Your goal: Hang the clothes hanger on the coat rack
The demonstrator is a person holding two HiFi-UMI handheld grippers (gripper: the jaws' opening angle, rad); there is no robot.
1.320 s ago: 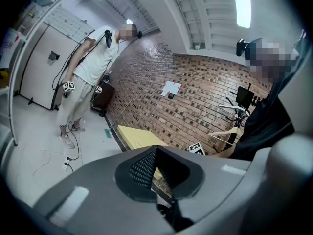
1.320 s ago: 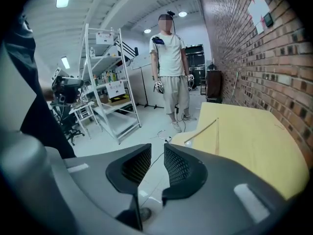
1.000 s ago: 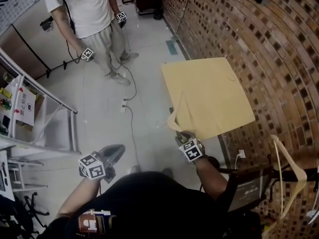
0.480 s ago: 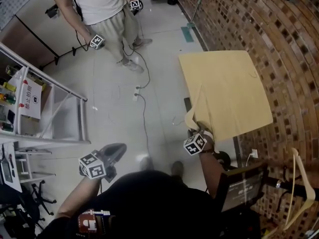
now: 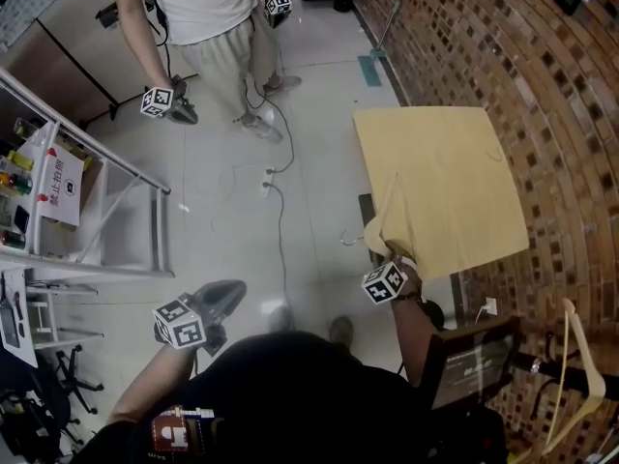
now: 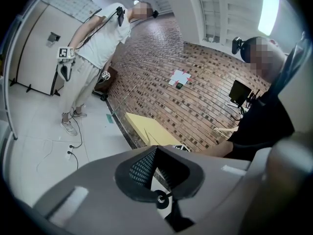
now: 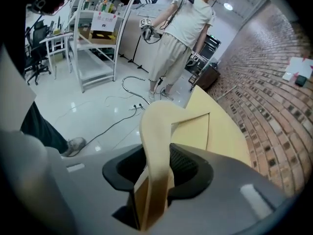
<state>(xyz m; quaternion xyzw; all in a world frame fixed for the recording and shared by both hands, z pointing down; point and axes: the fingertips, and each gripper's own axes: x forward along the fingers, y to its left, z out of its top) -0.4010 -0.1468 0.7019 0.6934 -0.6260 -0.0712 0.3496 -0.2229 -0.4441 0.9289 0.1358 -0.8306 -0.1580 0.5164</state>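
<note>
Far left: white shelf unit [image 5: 89,145] w/ a white sign [image 5: 56,184] in red characters, too small for me to read. Above it a 2nd person [image 5: 198,3] stands on the floor, a marker cube in each hand.

Left tool [image 5: 221,296] hangs low by my side, over the floor, tips together, nothing in it. It's well apart from the job.

Centre-right: pale table [image 5: 455,162] against the brick wall. Right tool [image 5: 387,252] sits at the near table edge, clenched on the clothes hanger [image 7: 156,126]. Its jaws have just been closing, and the wood arm runs straight up btwn the pads. Hanger's long axis runs away from the tool over the table edge, and its wire hook [image 5: 350,242] sticks out left over the floor.

Far right, low: coat rack [image 5: 530,364], a dark bar w/ another hanger [image 5: 592,365] already on it. So the rack lies right of the right tool and back toward me. Right hand is the nearer one by far. My guess: the hook faces the wrong way and needs swinging round to the bar.

Screen [image 5: 466,373] beside the rack shows a faint line of text, unreadable. Cubes carry only black-white square markers.
</note>
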